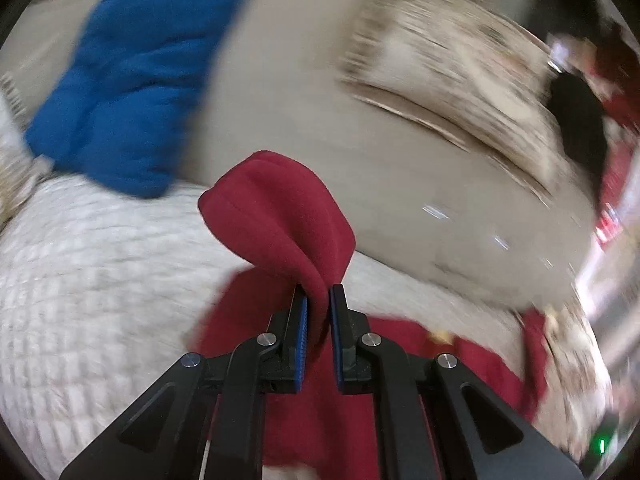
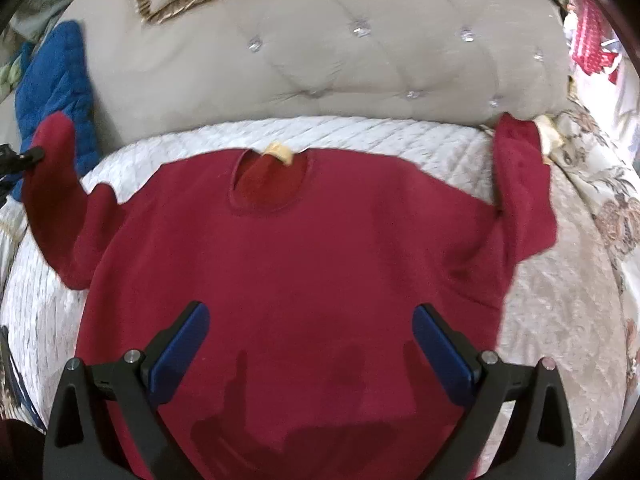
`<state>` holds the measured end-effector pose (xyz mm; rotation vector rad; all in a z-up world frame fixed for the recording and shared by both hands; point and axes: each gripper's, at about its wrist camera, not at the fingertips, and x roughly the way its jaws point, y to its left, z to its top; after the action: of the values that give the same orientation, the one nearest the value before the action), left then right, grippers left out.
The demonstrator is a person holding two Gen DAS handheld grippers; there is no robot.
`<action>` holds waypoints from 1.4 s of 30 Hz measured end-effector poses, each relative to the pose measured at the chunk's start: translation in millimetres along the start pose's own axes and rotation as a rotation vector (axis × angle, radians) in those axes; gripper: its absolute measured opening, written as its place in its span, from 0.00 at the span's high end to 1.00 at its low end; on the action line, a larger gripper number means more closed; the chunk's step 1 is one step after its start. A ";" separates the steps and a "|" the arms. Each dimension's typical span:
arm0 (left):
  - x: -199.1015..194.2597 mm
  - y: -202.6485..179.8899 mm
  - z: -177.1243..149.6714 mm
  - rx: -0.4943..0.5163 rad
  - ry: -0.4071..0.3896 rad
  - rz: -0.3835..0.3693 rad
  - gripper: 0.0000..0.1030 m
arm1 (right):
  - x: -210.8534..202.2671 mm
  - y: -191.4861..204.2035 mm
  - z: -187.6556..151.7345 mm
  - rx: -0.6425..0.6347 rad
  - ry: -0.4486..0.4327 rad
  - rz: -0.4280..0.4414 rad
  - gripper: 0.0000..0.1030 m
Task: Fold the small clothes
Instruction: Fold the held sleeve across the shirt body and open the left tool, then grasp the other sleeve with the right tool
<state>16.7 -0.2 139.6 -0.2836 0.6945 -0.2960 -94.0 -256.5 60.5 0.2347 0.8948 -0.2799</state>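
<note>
Left gripper (image 1: pixel 318 300) pinching red sweater (image 2: pixel 288 264) sleeve

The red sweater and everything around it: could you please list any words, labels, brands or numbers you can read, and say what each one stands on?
None can be read.
Neck tag of the red sweater: yellowish, folded over, no print shows.
Red packaging at the far right: white marks, too small and blurred to read.
Blue cloth, tufted headboard, white quilt: no text.
</note>
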 end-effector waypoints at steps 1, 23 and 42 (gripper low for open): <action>3.1 -13.7 -6.6 0.027 0.018 -0.024 1.00 | -1.6 -5.0 0.9 0.011 -0.004 -0.004 0.00; -17.3 -28.0 -77.3 0.193 0.119 0.207 0.73 | 22.5 -18.0 26.8 0.035 -0.014 0.117 0.02; -4.2 19.8 -69.9 0.068 0.135 0.312 0.73 | 9.6 -83.7 66.5 0.044 -0.072 -0.179 0.94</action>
<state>-29.2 8.6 83.8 -0.0874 0.8476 -0.0407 -67.7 -357.4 86.0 0.1842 0.8395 -0.4715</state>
